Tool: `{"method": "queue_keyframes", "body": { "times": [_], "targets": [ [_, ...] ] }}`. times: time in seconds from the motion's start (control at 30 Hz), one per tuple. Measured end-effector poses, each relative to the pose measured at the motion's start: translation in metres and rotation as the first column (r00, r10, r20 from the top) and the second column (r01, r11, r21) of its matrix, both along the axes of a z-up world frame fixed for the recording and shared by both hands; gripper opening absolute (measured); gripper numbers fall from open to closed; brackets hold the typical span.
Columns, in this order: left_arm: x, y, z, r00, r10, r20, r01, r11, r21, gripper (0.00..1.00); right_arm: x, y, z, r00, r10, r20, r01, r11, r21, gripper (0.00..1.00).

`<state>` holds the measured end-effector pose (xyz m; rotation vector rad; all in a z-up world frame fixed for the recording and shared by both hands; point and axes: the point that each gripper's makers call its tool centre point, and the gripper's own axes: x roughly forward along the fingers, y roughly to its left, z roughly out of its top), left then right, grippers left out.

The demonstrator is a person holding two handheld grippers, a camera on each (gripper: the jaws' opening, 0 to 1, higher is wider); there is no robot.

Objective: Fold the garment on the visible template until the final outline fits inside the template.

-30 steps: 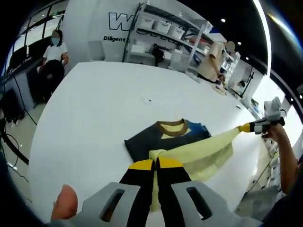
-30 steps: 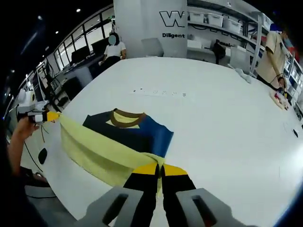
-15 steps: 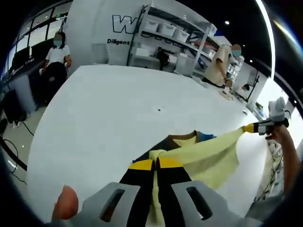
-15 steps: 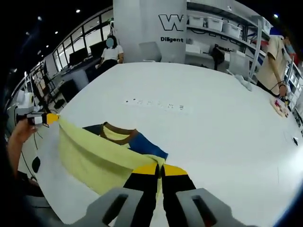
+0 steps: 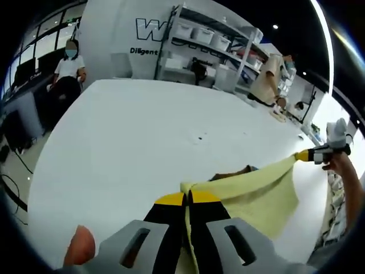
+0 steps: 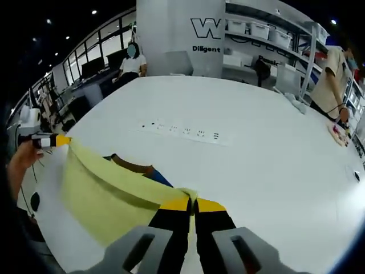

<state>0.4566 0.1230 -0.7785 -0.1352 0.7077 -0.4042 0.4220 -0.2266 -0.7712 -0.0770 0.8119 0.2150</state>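
Observation:
The garment is a shirt with a pale yellow lower part (image 5: 251, 194), a brown collar (image 5: 228, 174) and a dark blue upper part. My left gripper (image 5: 187, 197) is shut on one corner of the yellow hem. My right gripper (image 6: 192, 201) is shut on the other corner. The hem hangs taut between them above the white table (image 5: 125, 131). In the left gripper view the right gripper (image 5: 303, 154) holds the far end. In the right gripper view the left gripper (image 6: 57, 140) does. The yellow fabric (image 6: 108, 191) hides most of the shirt; the collar (image 6: 132, 166) and a blue sliver (image 6: 161, 178) peek out.
A row of small dark marks (image 6: 182, 130) runs across the table beyond the shirt. Shelving with bins (image 5: 211, 40) stands at the back. One person sits at the far left (image 5: 68, 63), another stands by the table's far right corner (image 5: 268, 77).
Both grippers have carried the stretched yellow hem forward over the shirt's upper part. The dark blue chest, widely exposed a second ago, is almost wholly covered now.

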Motion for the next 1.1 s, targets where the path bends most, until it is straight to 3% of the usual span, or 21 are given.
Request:
{"method": "queue_keyframes", "body": {
  "times": [0.43,0.87,1.1],
  "targets": [
    [0.015,-0.003,-0.037,0.999,0.007,-0.031,-0.007,1.0,0.025,0.03,0.017,-0.005,-0.039,0.999,-0.01,-0.037,0.009,1.0,-0.007,0.0],
    [0.022,-0.004,-0.062,0.998,0.013,-0.068,-0.012,1.0,0.024,0.03,0.024,-0.008,-0.067,0.997,-0.013,-0.082,0.013,1.0,-0.01,0.0],
    [0.02,-0.004,-0.074,0.998,0.004,-0.067,0.002,0.997,0.079,0.03,0.022,-0.007,-0.077,0.995,-0.017,-0.096,0.015,1.0,-0.018,0.0]
  ]
}}
